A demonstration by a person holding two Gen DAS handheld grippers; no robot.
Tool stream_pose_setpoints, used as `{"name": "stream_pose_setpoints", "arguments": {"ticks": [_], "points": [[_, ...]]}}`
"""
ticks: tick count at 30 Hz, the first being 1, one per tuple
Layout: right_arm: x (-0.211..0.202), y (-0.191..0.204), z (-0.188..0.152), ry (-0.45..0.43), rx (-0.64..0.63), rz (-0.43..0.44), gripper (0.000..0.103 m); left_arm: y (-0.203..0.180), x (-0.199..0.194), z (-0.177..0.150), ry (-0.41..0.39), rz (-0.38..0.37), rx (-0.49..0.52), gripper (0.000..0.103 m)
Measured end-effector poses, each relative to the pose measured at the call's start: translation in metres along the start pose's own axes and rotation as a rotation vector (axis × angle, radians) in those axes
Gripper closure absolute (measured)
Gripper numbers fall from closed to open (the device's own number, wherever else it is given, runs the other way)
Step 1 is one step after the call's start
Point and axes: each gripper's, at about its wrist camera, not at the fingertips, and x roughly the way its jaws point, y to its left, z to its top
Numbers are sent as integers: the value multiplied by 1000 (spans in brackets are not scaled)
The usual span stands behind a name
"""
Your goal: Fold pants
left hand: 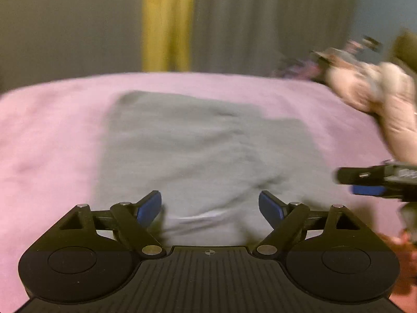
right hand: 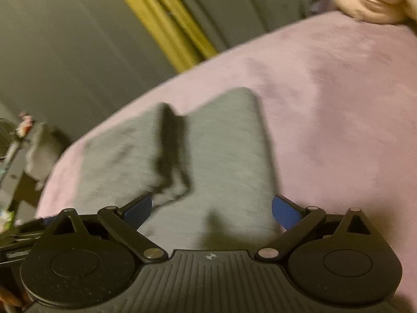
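Surface: bed with a pink blanket, soft nap, a few shallow creases; fills most of both wrist views
Pants: grey pants lie flat on the blanket near the middle of the bed, folded into a rough rectangle; from the right wrist a dark fold line or cord runs across them
Left tool: left tool spread wide above the near edge of the pants, blue pads apart, nothing between them
Right tool: right tool likewise spread wide over the pants, nothing pinched; its tip shows at the right edge of the left view
Room: grey curtains behind the bed, a yellow strip between them
Far corner: pale plush heap on the bed, blurred
Floor side: clutter at left, too blurred to identify
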Motion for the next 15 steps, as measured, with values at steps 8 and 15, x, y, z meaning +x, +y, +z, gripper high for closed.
{"name": "stream_pose_setpoints", "arguments": {"ticks": [8, 15], "points": [[77, 18, 15, 154, 116, 171, 11, 73, -18, -21, -97, 113, -375, 8], [119, 3, 23, 192, 298, 229, 12, 124, 2, -38, -35, 55, -720, 8]]}}
